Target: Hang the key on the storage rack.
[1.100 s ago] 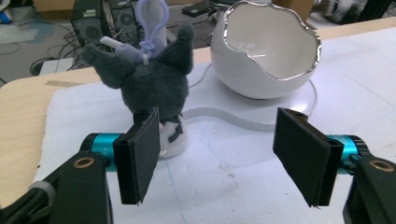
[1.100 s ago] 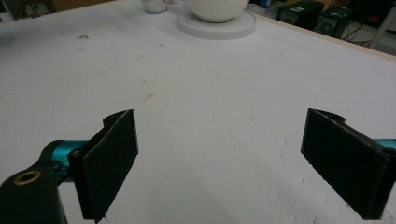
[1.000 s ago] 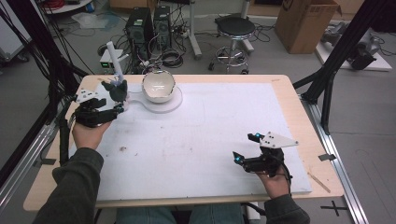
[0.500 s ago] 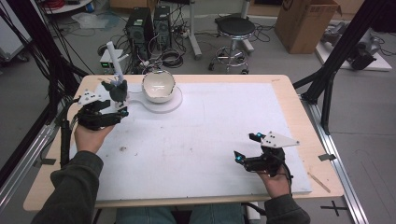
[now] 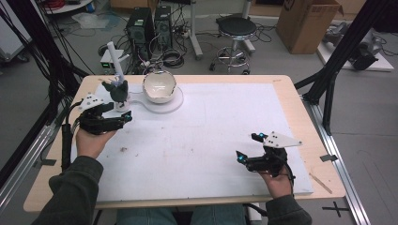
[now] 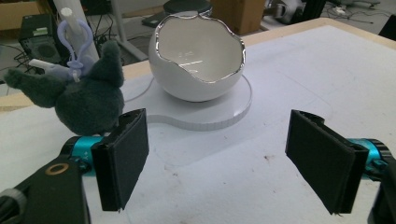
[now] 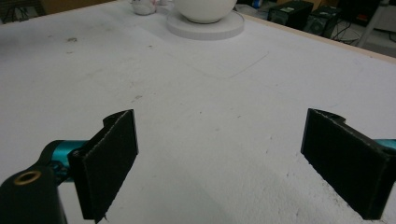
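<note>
Now the left gripper (image 5: 126, 116), jaws wide, has drawn back from the fuzzy grey plush toy (image 6: 88, 100) at upper left; the right gripper (image 5: 241, 157) rests open.

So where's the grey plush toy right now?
The grey plush toy sits at the table's far left in the high view, just left of the white bowl, ahead of the open left gripper.

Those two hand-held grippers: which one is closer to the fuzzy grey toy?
The left gripper, at the table's far left. Its jaws stand open right beside the grey plush toy, near the white eggshell bowl. The right gripper rests across the table, well away.
</note>
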`<state>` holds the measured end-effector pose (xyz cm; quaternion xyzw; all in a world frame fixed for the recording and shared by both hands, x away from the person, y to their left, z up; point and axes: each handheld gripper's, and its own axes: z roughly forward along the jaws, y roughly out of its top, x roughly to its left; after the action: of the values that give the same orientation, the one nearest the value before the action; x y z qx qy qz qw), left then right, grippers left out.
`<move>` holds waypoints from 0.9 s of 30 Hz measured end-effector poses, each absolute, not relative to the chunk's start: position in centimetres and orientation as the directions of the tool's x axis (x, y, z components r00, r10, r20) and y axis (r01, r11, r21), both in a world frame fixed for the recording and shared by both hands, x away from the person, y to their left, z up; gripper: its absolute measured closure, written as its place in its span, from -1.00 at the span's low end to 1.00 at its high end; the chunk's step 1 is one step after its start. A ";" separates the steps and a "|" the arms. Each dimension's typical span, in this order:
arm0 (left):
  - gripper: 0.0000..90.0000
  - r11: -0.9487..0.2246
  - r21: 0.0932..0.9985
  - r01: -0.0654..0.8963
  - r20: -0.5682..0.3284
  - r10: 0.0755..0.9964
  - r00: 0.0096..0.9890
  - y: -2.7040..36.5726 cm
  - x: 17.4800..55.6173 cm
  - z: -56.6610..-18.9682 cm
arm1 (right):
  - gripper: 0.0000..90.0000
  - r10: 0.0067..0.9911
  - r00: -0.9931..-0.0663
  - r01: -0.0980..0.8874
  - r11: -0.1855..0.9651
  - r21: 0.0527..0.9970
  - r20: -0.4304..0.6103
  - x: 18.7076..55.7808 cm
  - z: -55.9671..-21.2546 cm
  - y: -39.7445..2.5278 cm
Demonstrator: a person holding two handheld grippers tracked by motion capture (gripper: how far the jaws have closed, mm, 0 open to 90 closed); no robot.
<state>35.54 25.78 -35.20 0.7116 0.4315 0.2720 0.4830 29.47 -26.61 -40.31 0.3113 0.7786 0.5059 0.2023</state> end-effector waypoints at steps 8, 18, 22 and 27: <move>-0.53 -0.157 0.923 0.351 -0.035 0.876 0.482 25.6 34.9 -35.6 | -0.77 0.697 -0.717 0.276 0.293 0.915 -0.007 29.5 -40.3 -26.8; -0.53 -0.165 0.925 0.341 -0.030 0.864 0.502 25.1 34.3 -35.7 | -0.77 0.701 -0.713 0.281 0.289 0.915 -0.003 29.5 -40.3 -26.8; -0.53 -0.169 0.925 0.341 -0.029 0.862 0.506 25.0 34.1 -35.8 | -0.77 0.702 -0.712 0.280 0.290 0.915 -0.005 29.6 -40.3 -26.8; -0.53 -0.184 0.921 0.345 -0.022 0.856 0.516 24.8 33.9 -36.1 | -0.77 0.701 -0.713 0.283 0.291 0.914 -0.002 29.7 -40.3 -26.8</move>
<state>33.91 24.81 -36.13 0.7228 0.4154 0.2637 0.4853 29.65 -26.83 -40.34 0.3171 0.7761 0.5041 0.2072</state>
